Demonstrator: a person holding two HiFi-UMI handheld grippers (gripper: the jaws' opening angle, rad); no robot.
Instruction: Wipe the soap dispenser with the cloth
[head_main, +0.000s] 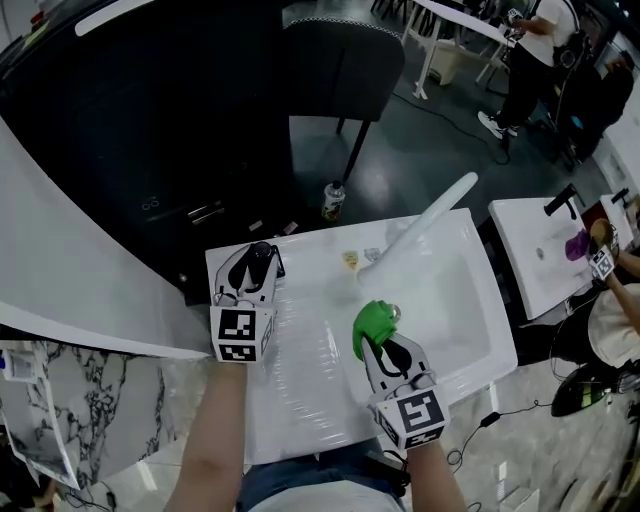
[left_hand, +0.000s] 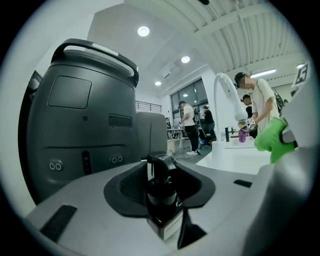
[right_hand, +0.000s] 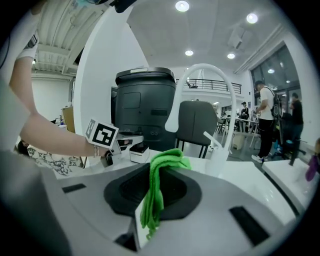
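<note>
Head view, task items: one soap dispenser (head_main: 260, 262), dark, at the back left corner of the white sink top (head_main: 300, 400); one green cloth (head_main: 372, 320) bunched over the basin's left edge.
Head view, grippers: two. The left gripper (head_main: 252, 258) has its tips at the dispenser; the right gripper (head_main: 376, 342) has its tips at the cloth.
Head view only: one bottle (head_main: 333, 200) on the floor behind the sink, and a second sink (head_main: 530, 250) to the right.
Head view, fixtures: one white faucet (head_main: 420, 230) arching over the basin; one dark chair (head_main: 345, 60) beyond.
Left gripper view, state: the jaws stand partly closed with the soap dispenser (left_hand: 161, 192) clamped upright between them, pump head on top.
Left gripper view, surroundings: one large dark machine (left_hand: 85, 115) at left; the cloth (left_hand: 272, 140) and faucet (left_hand: 225, 100) at right. Several people stand in the background; I cannot count them.
Right gripper view, state: the jaws are closed on the cloth (right_hand: 159, 185), which hangs folded between them.
Right gripper view only: the left gripper's marker cube (right_hand: 101, 134) and the forearm (right_hand: 50, 130) behind it. The dispenser cannot be made out here.
Right gripper view, fixtures: the faucet (right_hand: 205, 75), chair (right_hand: 195, 122) and machine (right_hand: 145, 100), one of each.
</note>
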